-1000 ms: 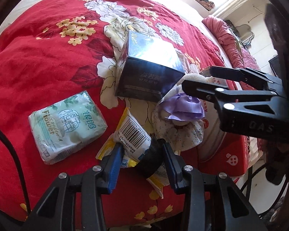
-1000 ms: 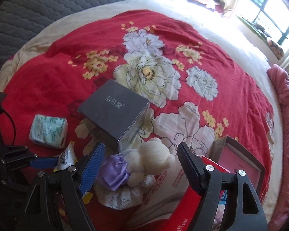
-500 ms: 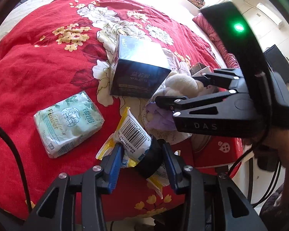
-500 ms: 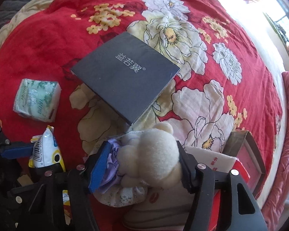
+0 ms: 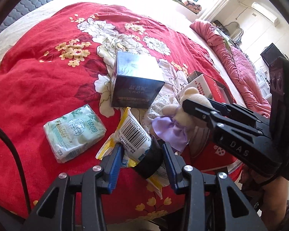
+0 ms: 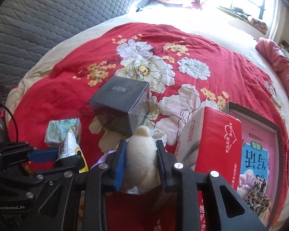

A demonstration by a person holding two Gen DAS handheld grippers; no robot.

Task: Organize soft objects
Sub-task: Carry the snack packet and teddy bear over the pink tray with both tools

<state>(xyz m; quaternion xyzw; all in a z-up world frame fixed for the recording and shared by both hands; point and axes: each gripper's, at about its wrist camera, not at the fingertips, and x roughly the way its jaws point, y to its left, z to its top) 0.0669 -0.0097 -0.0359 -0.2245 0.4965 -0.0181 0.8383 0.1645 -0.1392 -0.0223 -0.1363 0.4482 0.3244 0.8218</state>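
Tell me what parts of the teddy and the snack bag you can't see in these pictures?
- Teddy bear, right wrist view: face and body hidden by the right gripper squeezing it.
- Teddy, left wrist view: face turned away, and partly covered by its purple bow.
- Snack packet, left wrist view: front hidden; lower end covered by the left gripper.

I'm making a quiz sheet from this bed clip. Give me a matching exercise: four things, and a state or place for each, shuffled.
1. plush bear
2. snack packet
3. dark box
4. green tissue pack

A. lying free on the red quilt, left of the packet
B. clamped in the right gripper
C. standing on the quilt, untouched
D. clamped in the left gripper

Pairs: 1-B, 2-D, 3-C, 4-A
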